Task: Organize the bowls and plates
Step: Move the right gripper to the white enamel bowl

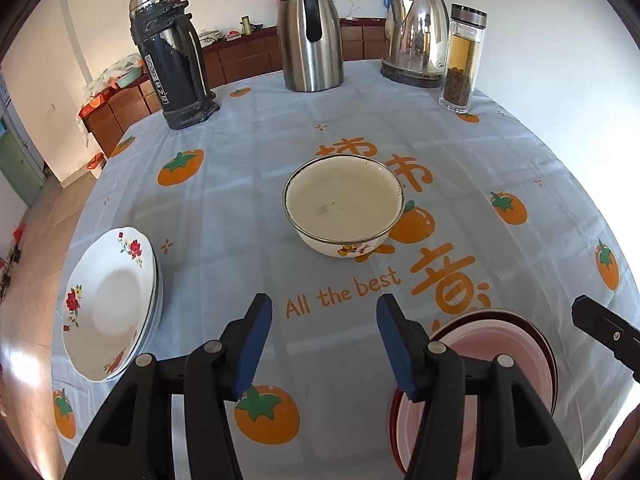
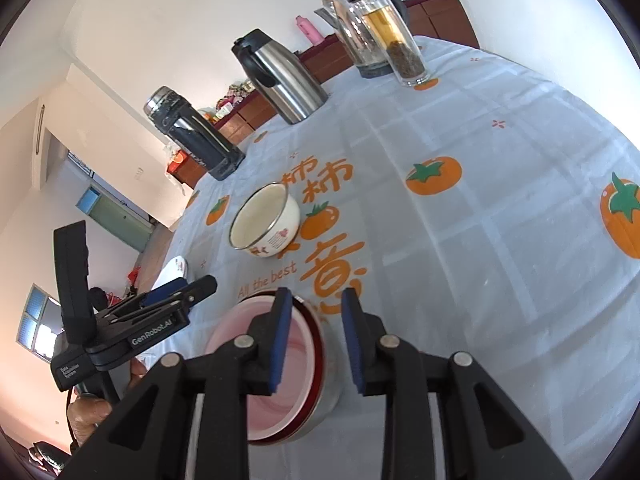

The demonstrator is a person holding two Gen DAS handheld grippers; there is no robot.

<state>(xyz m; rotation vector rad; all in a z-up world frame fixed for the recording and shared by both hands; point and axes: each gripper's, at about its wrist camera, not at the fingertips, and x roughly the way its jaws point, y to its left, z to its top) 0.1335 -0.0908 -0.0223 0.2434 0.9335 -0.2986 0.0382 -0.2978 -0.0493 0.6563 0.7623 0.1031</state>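
Note:
A cream enamel bowl [image 1: 344,208] with a cartoon print stands mid-table, ahead of my open, empty left gripper [image 1: 324,344]. It also shows in the right wrist view [image 2: 265,226]. A stack of white floral plates [image 1: 110,304] lies at the table's left edge. A stack of pink bowls inside a red-rimmed one [image 1: 504,344] sits at the near right, partly hidden by my left gripper's right finger. In the right wrist view my right gripper [image 2: 316,336] is open and empty, its fingers straddling the far right rim of the pink bowl stack [image 2: 296,364]. The left gripper [image 2: 176,300] shows there at left.
A black thermos [image 1: 172,56], a steel carafe [image 1: 310,36], an electric kettle [image 1: 416,38] and a glass tea bottle [image 1: 462,60] stand along the table's far edge. The persimmon-print tablecloth [image 1: 520,168] covers the round table. Wooden cabinets [image 1: 248,56] line the wall behind.

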